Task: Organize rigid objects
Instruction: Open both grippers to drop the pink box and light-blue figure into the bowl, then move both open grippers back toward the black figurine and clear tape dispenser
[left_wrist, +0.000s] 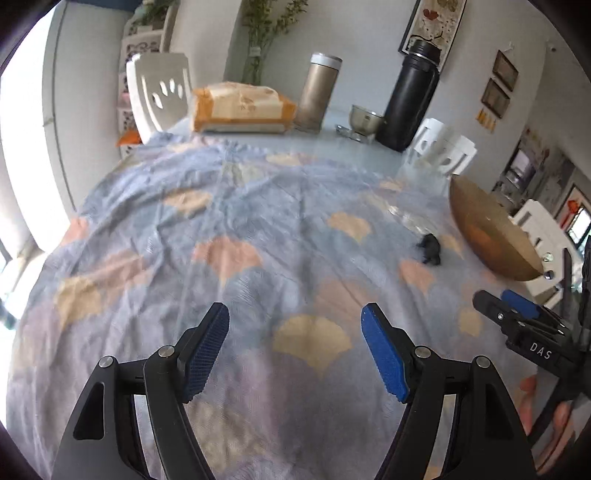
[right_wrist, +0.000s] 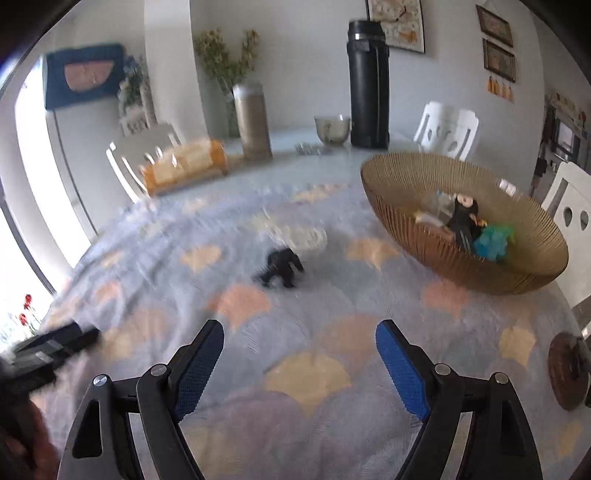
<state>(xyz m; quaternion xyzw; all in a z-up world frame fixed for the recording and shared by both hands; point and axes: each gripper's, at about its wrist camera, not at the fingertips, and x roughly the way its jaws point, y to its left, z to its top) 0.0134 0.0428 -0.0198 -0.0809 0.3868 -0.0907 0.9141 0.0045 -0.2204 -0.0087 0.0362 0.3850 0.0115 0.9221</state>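
While both grippers hang over the patterned tablecloth (right_wrist: 303, 424) with nothing in them, the step in hand looks like the reach for the next loose item. Left gripper (left_wrist: 295, 354) – jaws spread, only cloth between the blue pads. Right gripper (right_wrist: 299, 365) – jaws spread too, empty, pointing down toward the middle of the tabletop.

The loose thing left on the cloth is a small black toy figure (right_wrist: 280, 267), standing on its legs near the middle of the tabletop, ahead of the right gripper and well apart from its pads. From the left wrist view the same figure sits toward the right edge, near the wicker bowl (right_wrist: 535, 280). Just behind the figure is a clear, blurred item (right_wrist: 308, 236) – cannot tell what it is.

The bowl sits at the right side of the tabletop and already holds several things: a dark figure, something teal, a few pale pieces. So the sorting seems partly done, judging by that.

Far edge of the tabletop carries a black flask (right_wrist: 369, 85), a tan tumbler (right_wrist: 253, 118), a small metal bowl (right_wrist: 332, 127) and a tissue box (right_wrist: 184, 166); these look like background.

Next move likely calls for the right gripper to go forward and down, straddle the black figure across its narrow body, then close. Figure is small and uneven, so a slip is possible.
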